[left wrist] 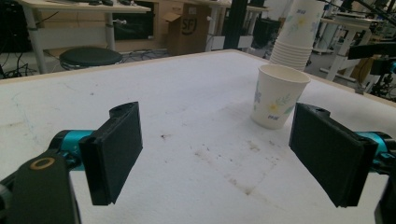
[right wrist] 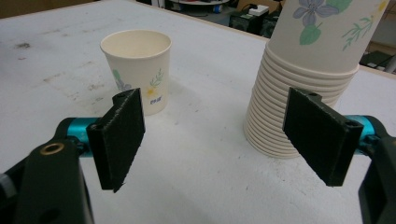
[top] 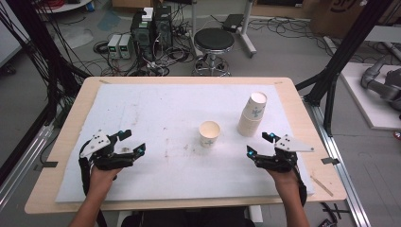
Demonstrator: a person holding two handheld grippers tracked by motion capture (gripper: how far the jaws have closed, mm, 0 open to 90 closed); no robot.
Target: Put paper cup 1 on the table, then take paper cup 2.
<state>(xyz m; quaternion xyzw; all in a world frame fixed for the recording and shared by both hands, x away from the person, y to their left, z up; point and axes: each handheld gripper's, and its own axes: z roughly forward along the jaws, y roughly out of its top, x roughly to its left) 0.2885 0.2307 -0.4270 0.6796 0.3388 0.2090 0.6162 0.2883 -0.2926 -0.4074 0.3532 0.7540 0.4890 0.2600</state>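
Single paper cup (top: 209,134) stands beside the cup stack (top: 252,115) on the table (top: 156,113); both claws, left claw (top: 135,142) and right claw (top: 259,144), released and empty, likely next reaching for a cup

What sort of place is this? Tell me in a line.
Most likely a lab or workshop: computer towers and tangled cables on the floor, a round stool, and a padded test table with paper cups.
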